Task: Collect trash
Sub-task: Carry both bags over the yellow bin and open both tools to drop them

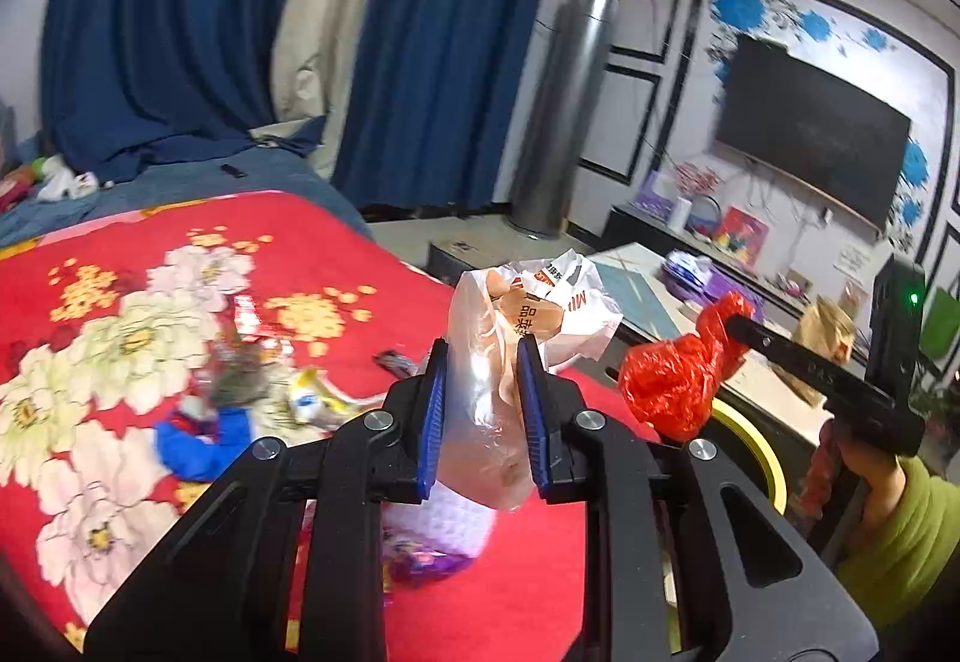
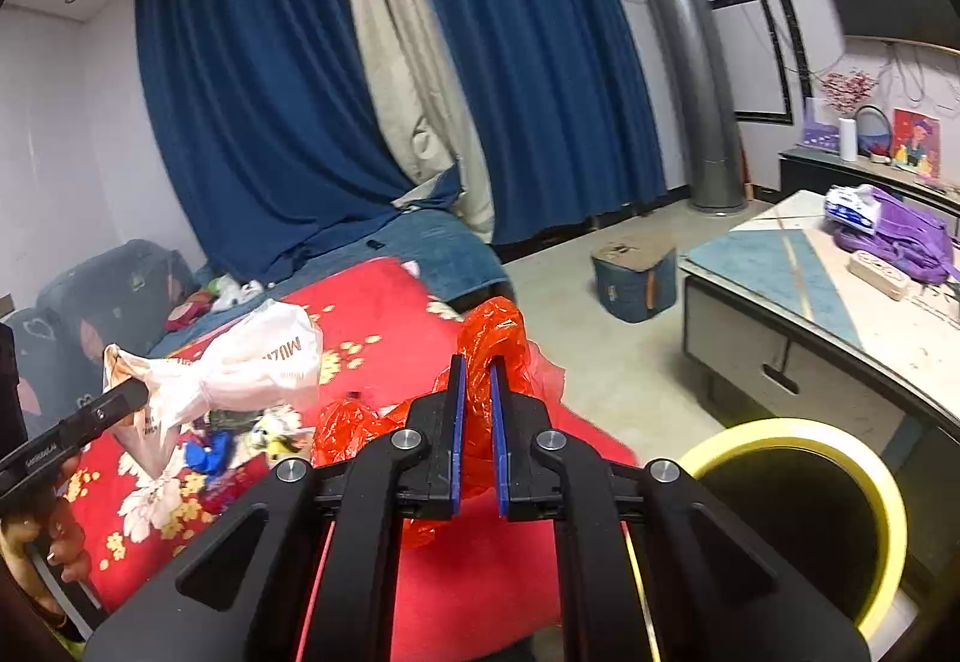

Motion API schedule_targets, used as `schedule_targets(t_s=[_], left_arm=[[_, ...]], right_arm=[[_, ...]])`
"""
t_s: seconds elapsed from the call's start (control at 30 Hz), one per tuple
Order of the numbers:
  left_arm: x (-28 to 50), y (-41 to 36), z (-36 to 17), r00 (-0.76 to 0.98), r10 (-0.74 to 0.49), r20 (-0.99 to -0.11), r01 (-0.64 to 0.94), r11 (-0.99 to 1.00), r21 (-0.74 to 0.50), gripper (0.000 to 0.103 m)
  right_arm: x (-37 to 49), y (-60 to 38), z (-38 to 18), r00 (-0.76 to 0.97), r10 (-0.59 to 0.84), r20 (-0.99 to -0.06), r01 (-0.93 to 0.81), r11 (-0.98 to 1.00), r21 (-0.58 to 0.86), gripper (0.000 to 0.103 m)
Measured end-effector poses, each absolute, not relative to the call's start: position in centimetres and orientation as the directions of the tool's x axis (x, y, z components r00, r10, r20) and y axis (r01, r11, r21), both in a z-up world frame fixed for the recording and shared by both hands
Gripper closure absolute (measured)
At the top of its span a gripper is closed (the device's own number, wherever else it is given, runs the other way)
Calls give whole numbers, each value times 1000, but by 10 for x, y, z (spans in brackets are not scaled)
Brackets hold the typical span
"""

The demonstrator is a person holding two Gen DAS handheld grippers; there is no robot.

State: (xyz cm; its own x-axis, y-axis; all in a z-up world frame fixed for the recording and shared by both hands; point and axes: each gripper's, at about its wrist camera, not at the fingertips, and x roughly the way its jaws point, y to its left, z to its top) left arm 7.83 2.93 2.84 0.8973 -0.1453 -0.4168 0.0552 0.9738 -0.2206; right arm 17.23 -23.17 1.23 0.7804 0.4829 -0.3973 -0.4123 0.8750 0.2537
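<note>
Left wrist view: left gripper [image 1: 483, 383] pinches the white bag [image 1: 528, 326], right gripper [image 2: 476, 404] clamps the red bag [image 2: 486, 338] near the yellow-rimmed bin [image 2: 840, 518] (wrappers [image 1: 282, 392] on the blanket [image 1: 336, 254] remain, so roughly halfway).

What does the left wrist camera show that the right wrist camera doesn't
Only the left wrist view shows the whole wall television and the person's green sleeve. Only the right wrist view shows the blue floor stool and the dark suitcase. Both show the white plastic bag in the left gripper, the red plastic bag in the right gripper, and the yellow-rimmed bin.
</note>
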Motion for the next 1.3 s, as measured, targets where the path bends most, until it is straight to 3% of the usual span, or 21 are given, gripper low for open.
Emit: schedule_targets(t_s=[0.6,1.3], left_arm=[[125,-72,-1,810,-316,-494,250,948,-198,86],[156,-161,-47,696,-391,-603,400,908,-126,86]], right_arm=[[165,-337,-5,877,253,-409,-178,961,212,95],[178,-405,-50,858,79,-508,28,980,198,95]])
